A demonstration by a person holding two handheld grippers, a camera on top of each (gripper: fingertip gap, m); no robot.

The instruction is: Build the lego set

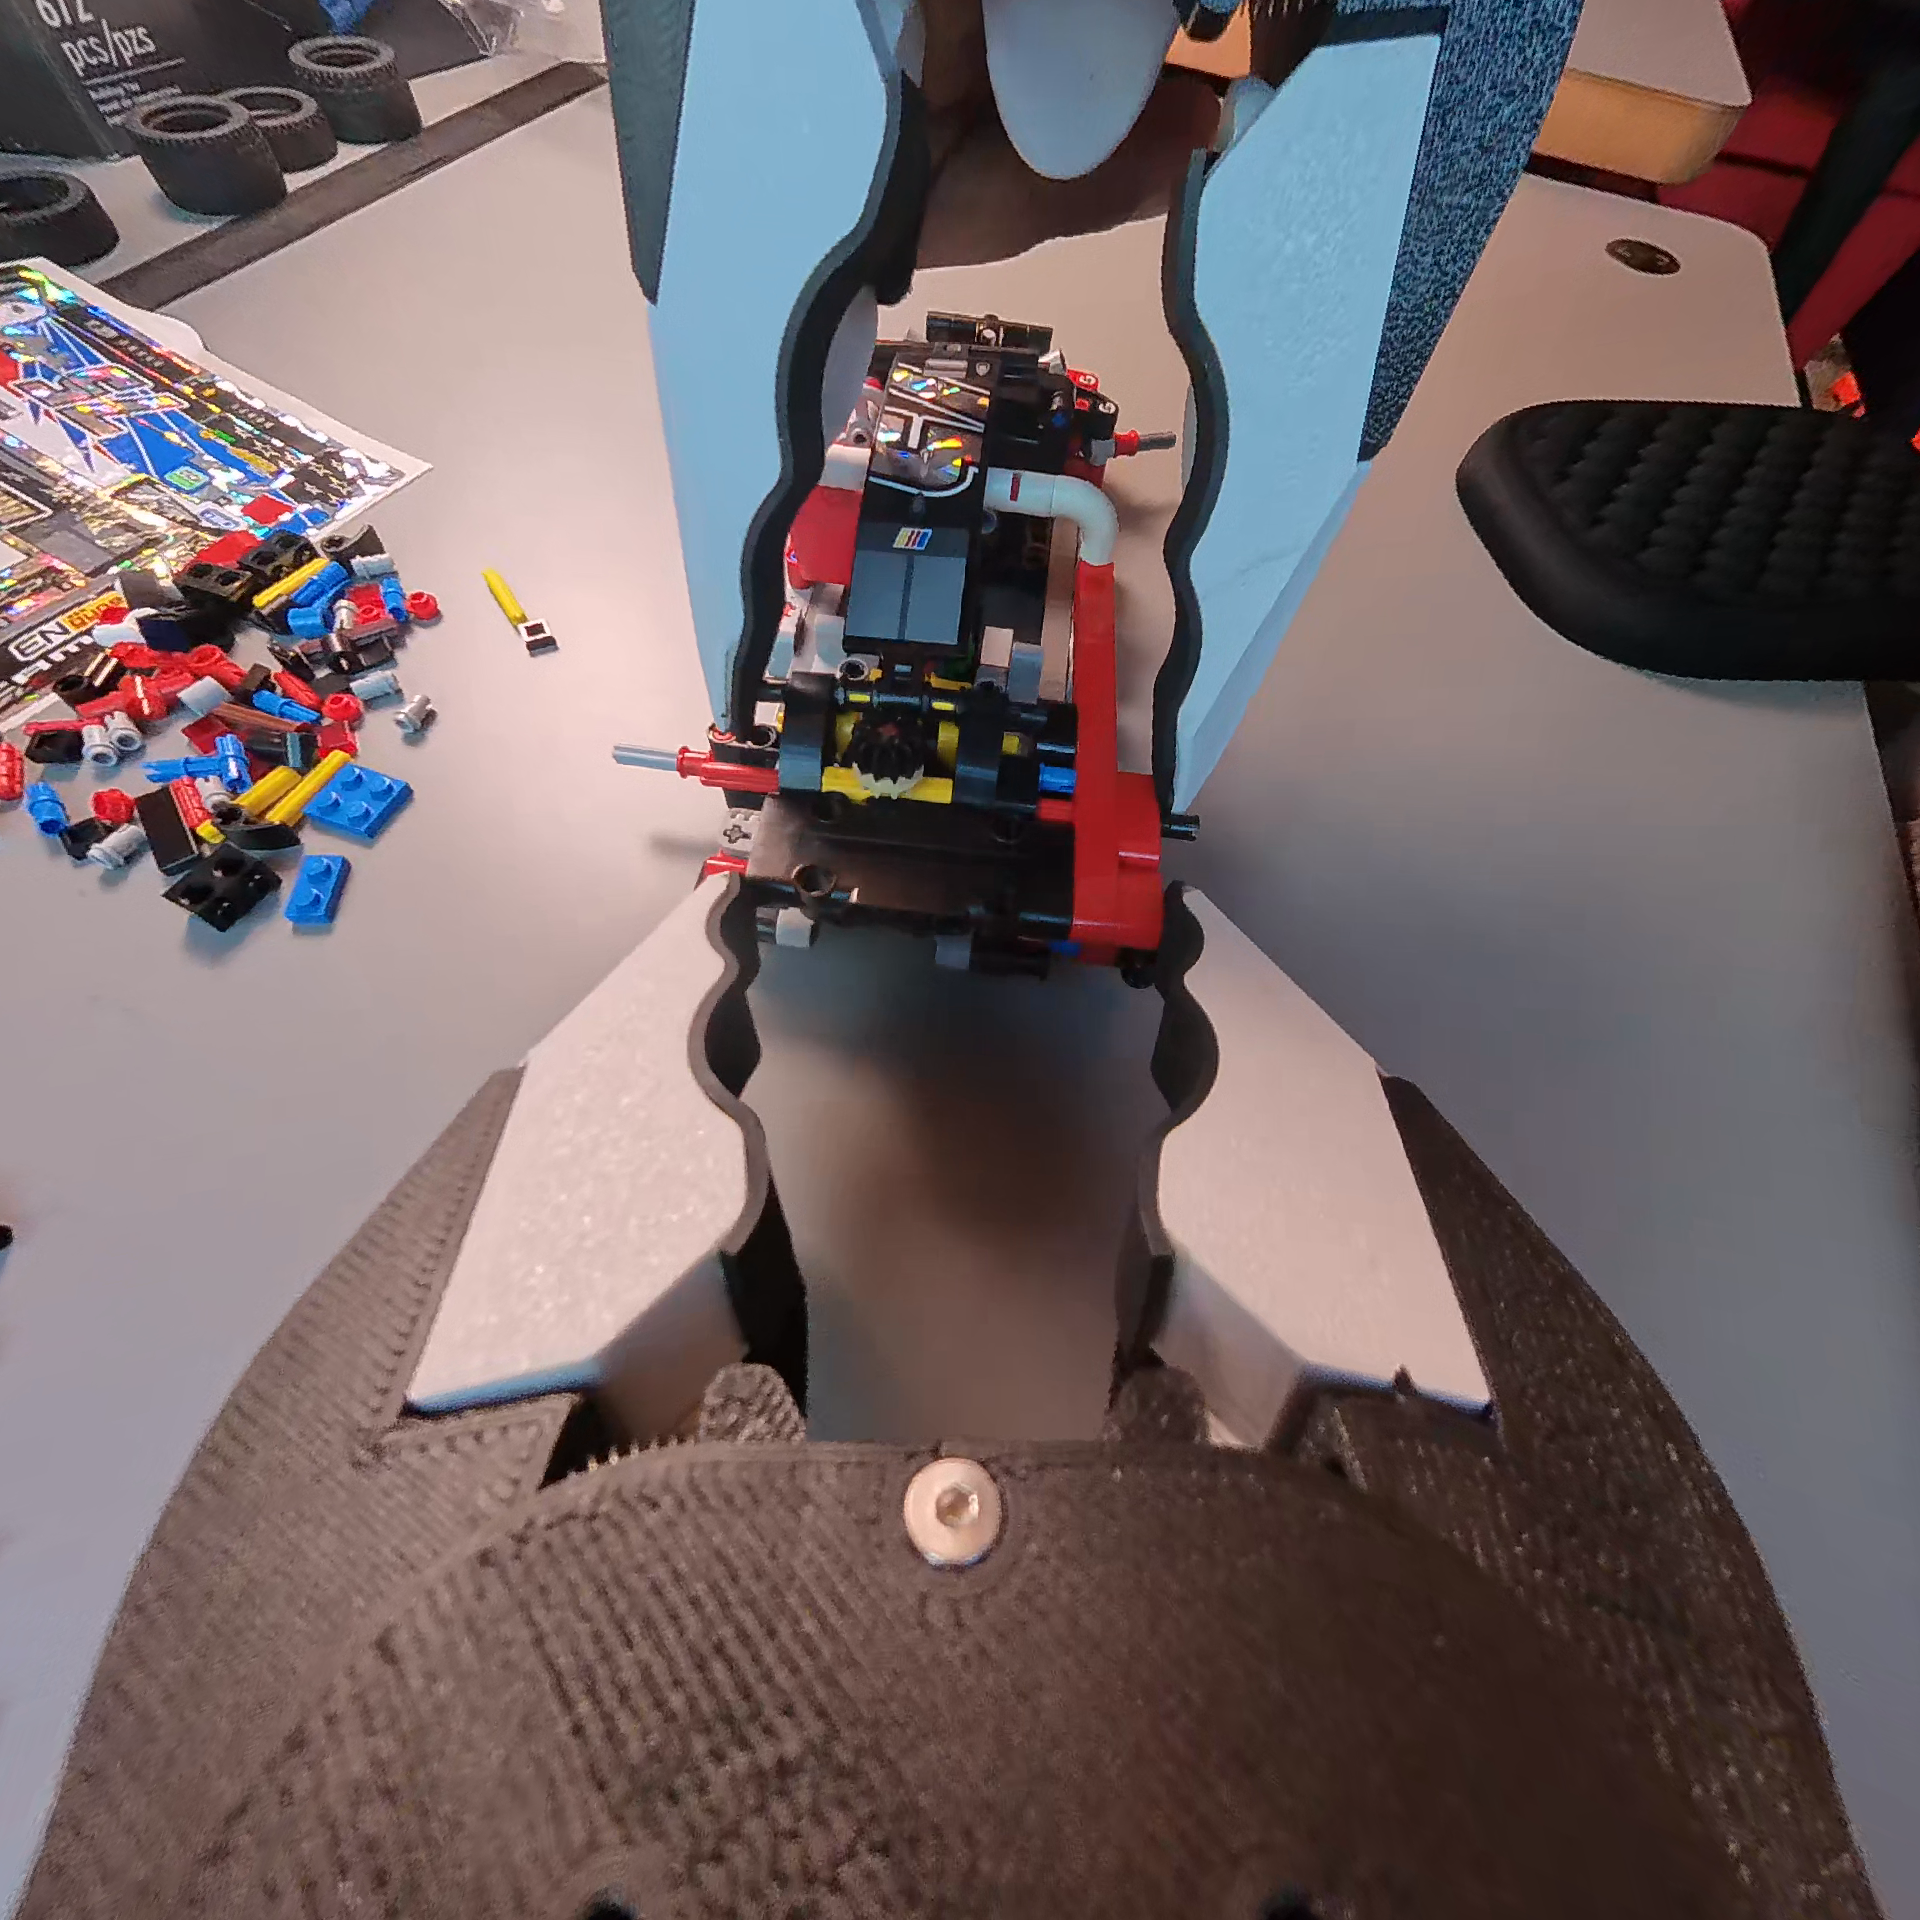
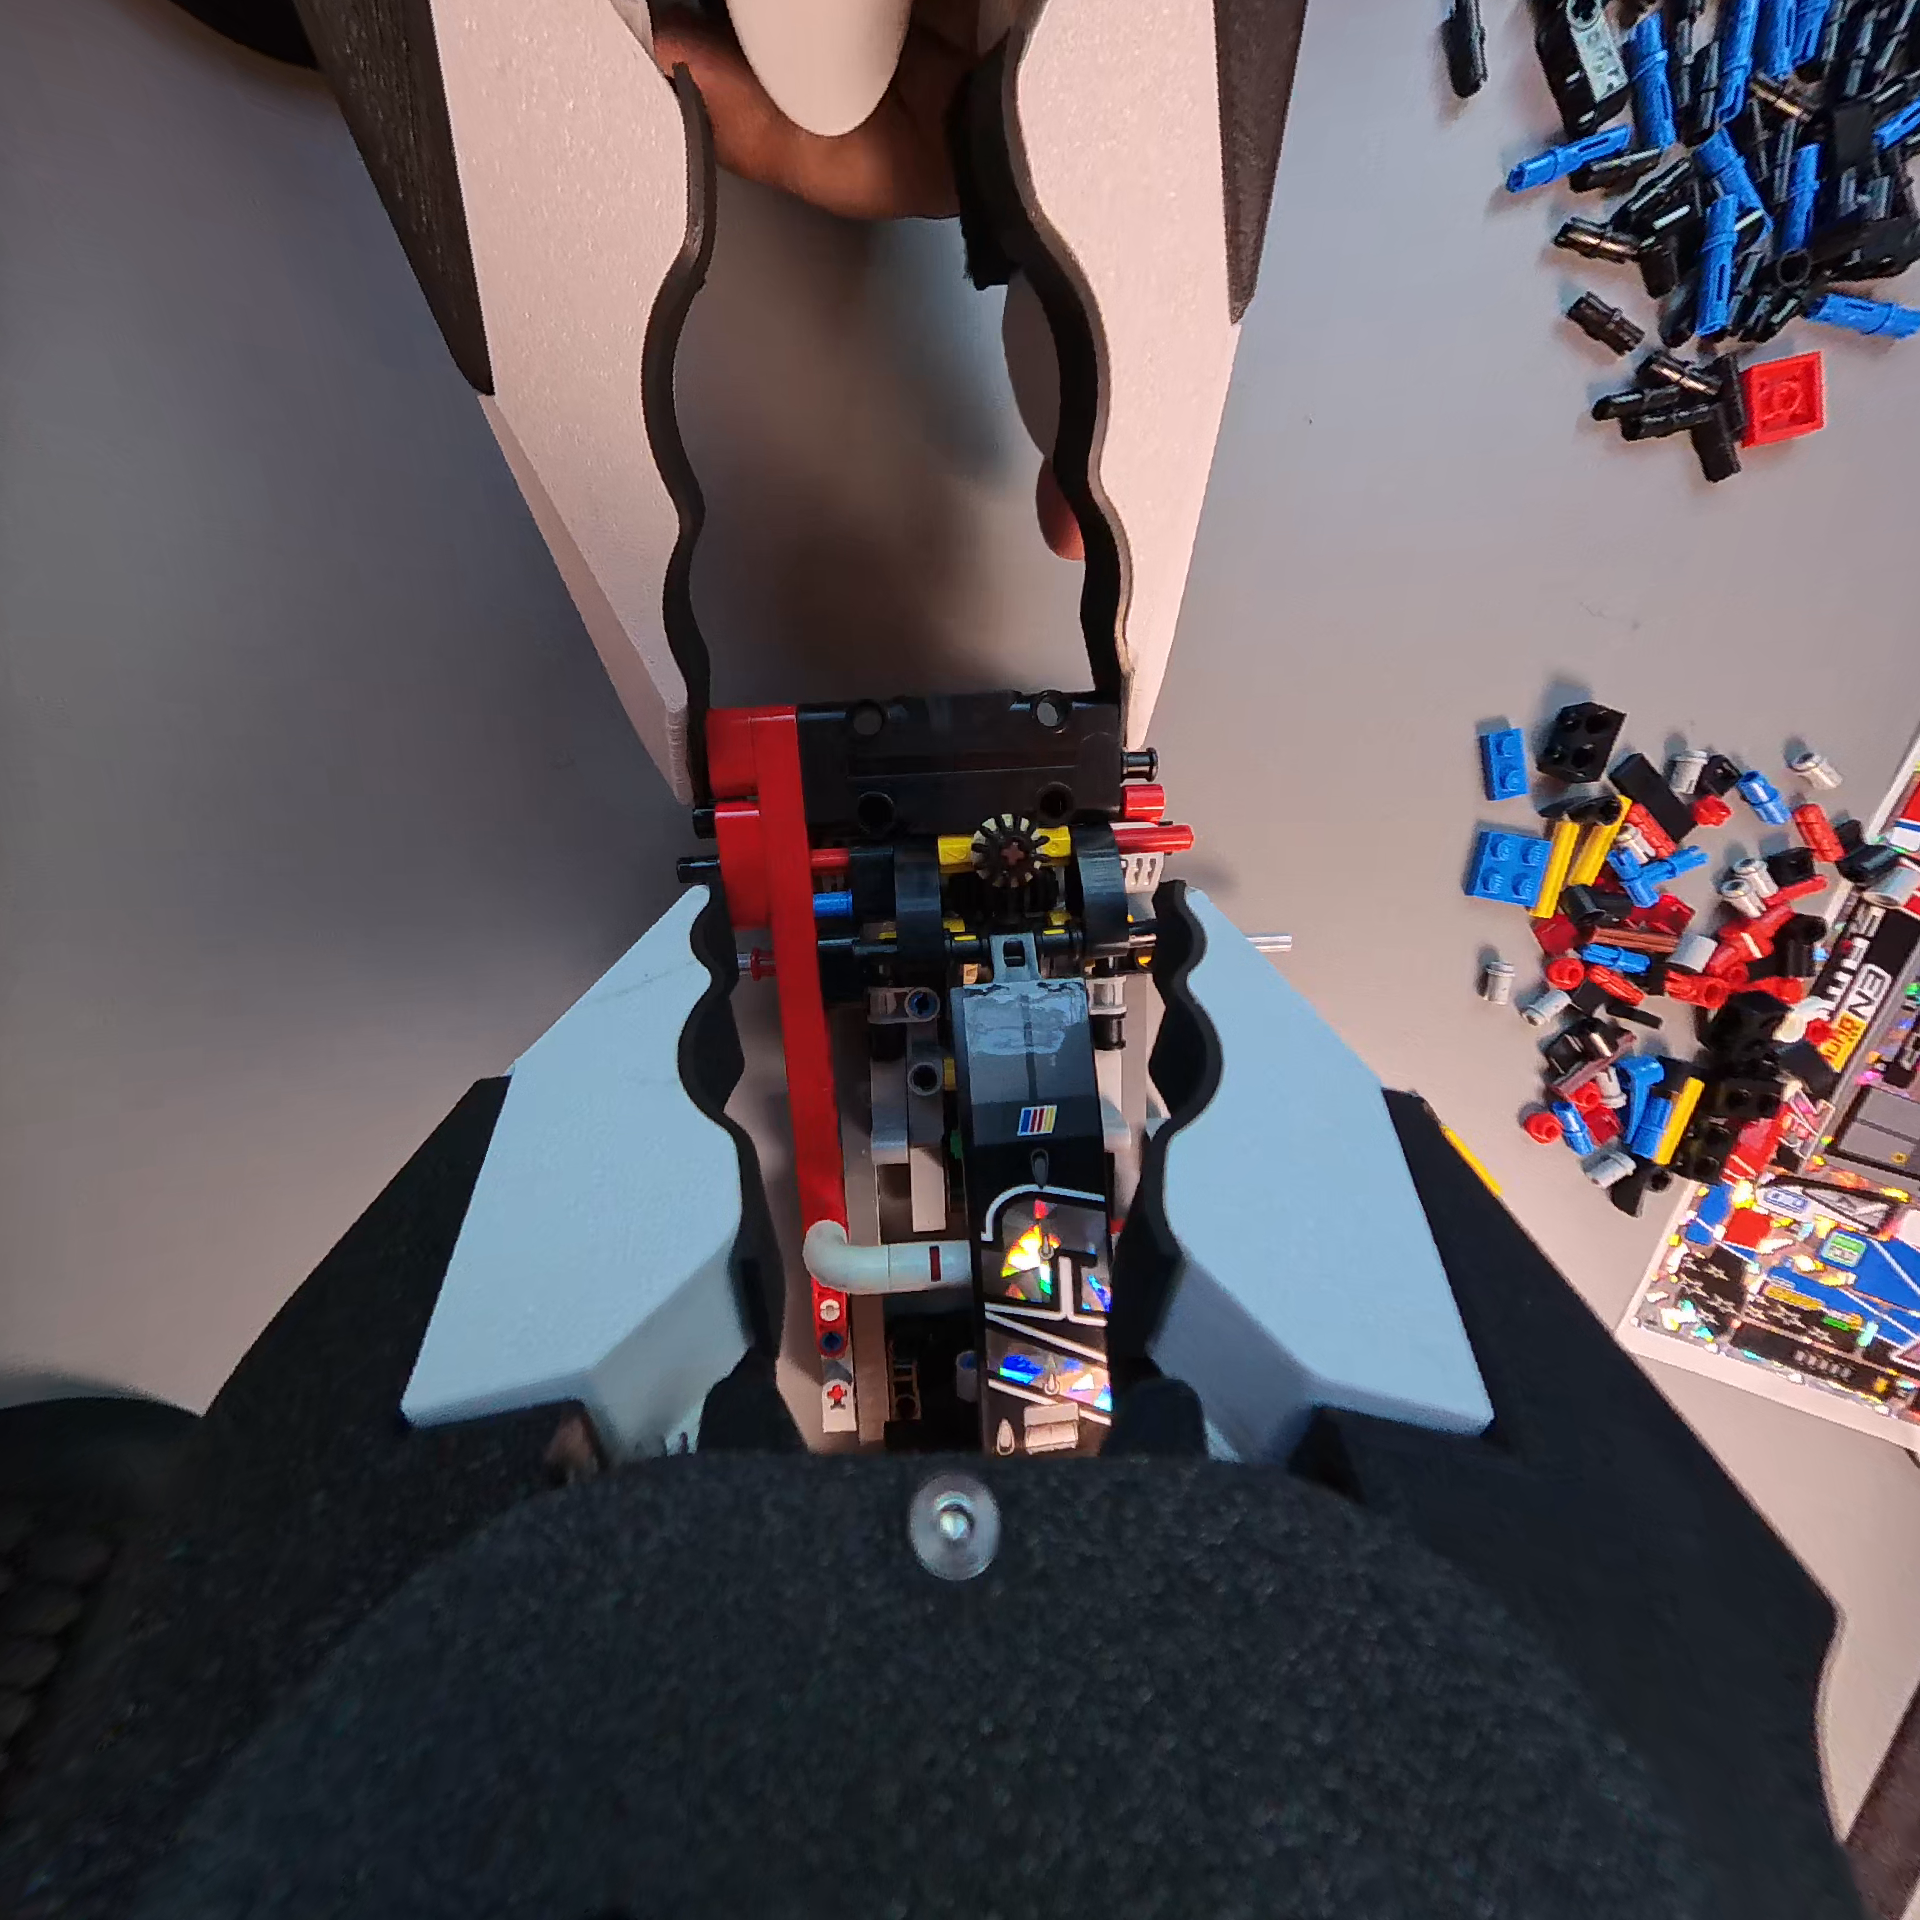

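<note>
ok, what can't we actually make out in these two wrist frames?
- Lego model: its underside, hidden by its own body in both views.
- Model's near end, right wrist view: covered by the right gripper body.
- Tyres, left wrist view: one cut off by the left edge.
- Pile of loose pieces: too small and overlapped to count.

Grey tabletop (image 1: 1455, 935). Black textured pad (image 1: 1704, 540), possibly a chair armrest, beside its right edge. Red upholstery (image 1: 1860, 208) beyond.

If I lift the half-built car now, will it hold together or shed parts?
Likely fairly rigid: the half-built car is a dense beam frame. Thin axles protrude sideways, like the red axle, and might snag or pop out. Wheelless, it probably won't roll.
</note>
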